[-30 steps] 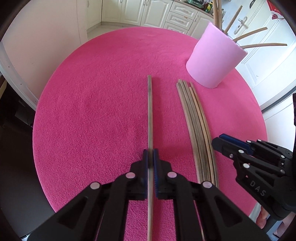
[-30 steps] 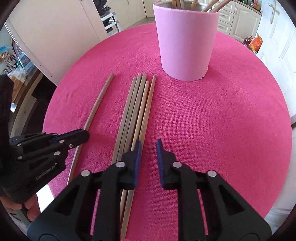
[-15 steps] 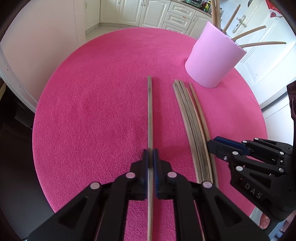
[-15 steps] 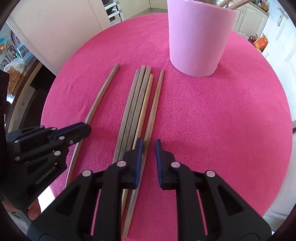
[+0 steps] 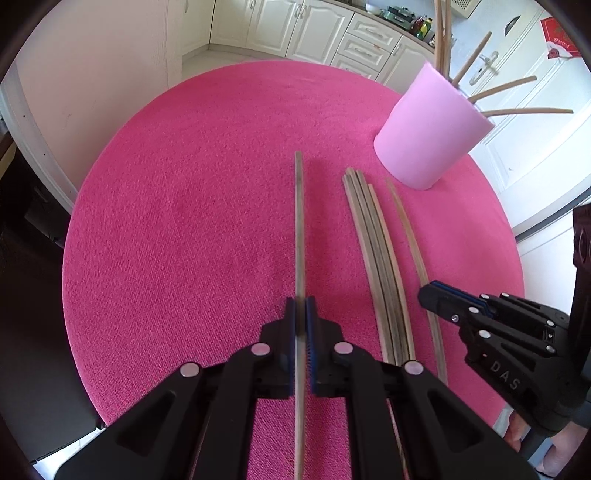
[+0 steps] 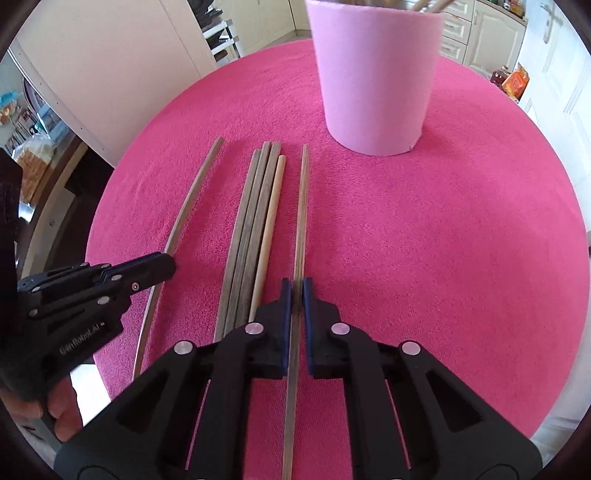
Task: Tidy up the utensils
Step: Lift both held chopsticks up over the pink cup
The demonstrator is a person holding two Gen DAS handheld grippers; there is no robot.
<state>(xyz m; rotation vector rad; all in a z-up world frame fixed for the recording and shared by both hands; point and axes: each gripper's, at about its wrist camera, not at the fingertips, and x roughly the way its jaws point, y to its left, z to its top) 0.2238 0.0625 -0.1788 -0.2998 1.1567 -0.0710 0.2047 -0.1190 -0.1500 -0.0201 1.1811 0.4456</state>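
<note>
My left gripper is shut on a dark wooden chopstick that points away over the pink mat; both show at the left of the right wrist view, the gripper and the chopstick. My right gripper is shut on another chopstick, drawn slightly apart from a bundle of several chopsticks lying on the mat. In the left wrist view the right gripper sits right of the bundle. A pink cup holding several chopsticks stands beyond.
The round table wears a pink mat. White kitchen cabinets and a white door lie behind. The table edge is near on the left and right.
My right gripper closed on the rightmost chopstick and pulled it sideways, away from the bundle. My left gripper kept its chopstick and lifted slightly.
</note>
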